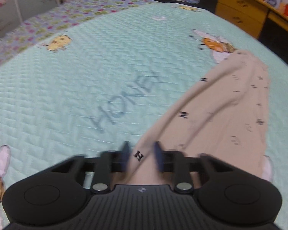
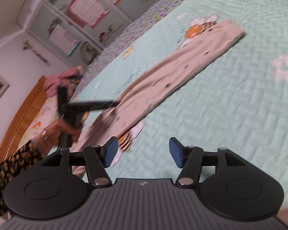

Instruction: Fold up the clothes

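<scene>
A long beige garment (image 1: 230,105) with small dark H marks lies stretched over the bedspread, running from my left gripper up to the right. My left gripper (image 1: 142,149) is shut on its near end, with cloth filling the space between the blue pads (image 1: 126,151). In the right wrist view the same garment (image 2: 172,67) runs diagonally, and the left gripper (image 2: 113,103), held by a hand (image 2: 67,130), bites its lower end. My right gripper (image 2: 143,149) hovers open over the bedspread just right of that end, with nothing between its fingers.
The mint quilted bedspread (image 1: 76,80) carries bee prints and the word HONEY. A yellow wooden desk (image 1: 240,13) stands past the bed's far right. White cabinets (image 2: 82,19), a pink clothes pile (image 2: 61,80) and a wooden bed frame (image 2: 25,103) lie to the left.
</scene>
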The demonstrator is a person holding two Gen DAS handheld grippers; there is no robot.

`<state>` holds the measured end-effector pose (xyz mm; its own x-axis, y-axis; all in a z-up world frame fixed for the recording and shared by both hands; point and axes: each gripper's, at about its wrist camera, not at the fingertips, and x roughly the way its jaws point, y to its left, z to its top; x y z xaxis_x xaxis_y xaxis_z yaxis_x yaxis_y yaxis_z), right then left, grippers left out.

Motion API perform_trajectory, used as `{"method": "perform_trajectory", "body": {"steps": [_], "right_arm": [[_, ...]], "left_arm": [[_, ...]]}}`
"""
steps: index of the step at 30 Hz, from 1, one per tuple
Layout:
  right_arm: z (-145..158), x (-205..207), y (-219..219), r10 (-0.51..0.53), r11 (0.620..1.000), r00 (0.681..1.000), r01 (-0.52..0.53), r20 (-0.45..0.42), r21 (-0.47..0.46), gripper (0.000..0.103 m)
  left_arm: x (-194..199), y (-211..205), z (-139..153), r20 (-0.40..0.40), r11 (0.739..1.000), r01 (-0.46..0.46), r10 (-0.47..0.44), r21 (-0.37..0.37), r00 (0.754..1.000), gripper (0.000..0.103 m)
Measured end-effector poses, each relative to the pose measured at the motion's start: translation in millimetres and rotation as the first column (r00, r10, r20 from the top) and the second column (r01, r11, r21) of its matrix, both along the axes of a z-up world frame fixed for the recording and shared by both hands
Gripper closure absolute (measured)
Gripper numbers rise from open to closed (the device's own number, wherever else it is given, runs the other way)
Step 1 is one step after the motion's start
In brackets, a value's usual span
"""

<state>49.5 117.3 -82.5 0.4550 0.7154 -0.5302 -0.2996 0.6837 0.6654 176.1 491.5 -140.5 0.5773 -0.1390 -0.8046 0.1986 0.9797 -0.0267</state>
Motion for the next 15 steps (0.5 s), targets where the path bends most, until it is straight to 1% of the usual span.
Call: {"method": "perform_trajectory", "body": {"steps": [3,4,7,8,9,10,11,12,13,15], "right_arm": [[9,24,-13,-0.093,0.995,0.996,0.093,-0.003,-0.031,0.036],[13,33,-16,-0.114,0.993,0.993,0.114,0.003,-0.032,0.036],[24,61,-19,-0.146,0.989,0.989,0.148,0.035,-0.029,0.036],[28,72,-17,-0.144,0.988,0.988,0.146,0.048,-0.038,0.035],[32,84,-13,-0.138,0.987,0.988,0.143,0.07,-0.072,0.035],[36,97,-7,-0.132,0.98,0.986,0.145,0.102,-0.136,0.035],[40,111,0,-0.118,0.963,0.982,0.15,0.15,-0.223,0.035],[43,125,7,-0.097,0.936,0.974,0.158,0.203,-0.315,0.035],[46,140,14,-0.066,0.9,0.965,0.167,0.255,-0.402,0.035],[45,169,25,0.011,0.83,0.952,0.162,0.307,-0.533,0.036]], "left_arm": [[-12,-16,7,0.051,0.998,0.03,-0.033,0.057,0.998,0.102],[-18,-21,11,0.078,0.998,0.035,-0.039,0.059,0.996,0.102],[-40,-31,26,0.157,0.997,0.059,-0.065,0.042,0.985,0.102],[-46,-35,28,0.17,0.997,0.067,-0.074,0.047,0.983,0.102],[-48,-38,28,0.169,0.996,0.068,-0.078,0.061,0.983,0.102],[-49,-40,26,0.162,0.995,0.066,-0.077,0.074,0.984,0.102],[-49,-41,23,0.153,0.994,0.063,-0.076,0.086,0.985,0.102],[-49,-41,20,0.147,0.993,0.056,-0.071,0.099,0.987,0.102],[-48,-41,18,0.144,0.993,0.048,-0.064,0.112,0.988,0.102],[-44,-35,14,0.137,0.994,0.027,-0.042,0.109,0.99,0.102]]}}
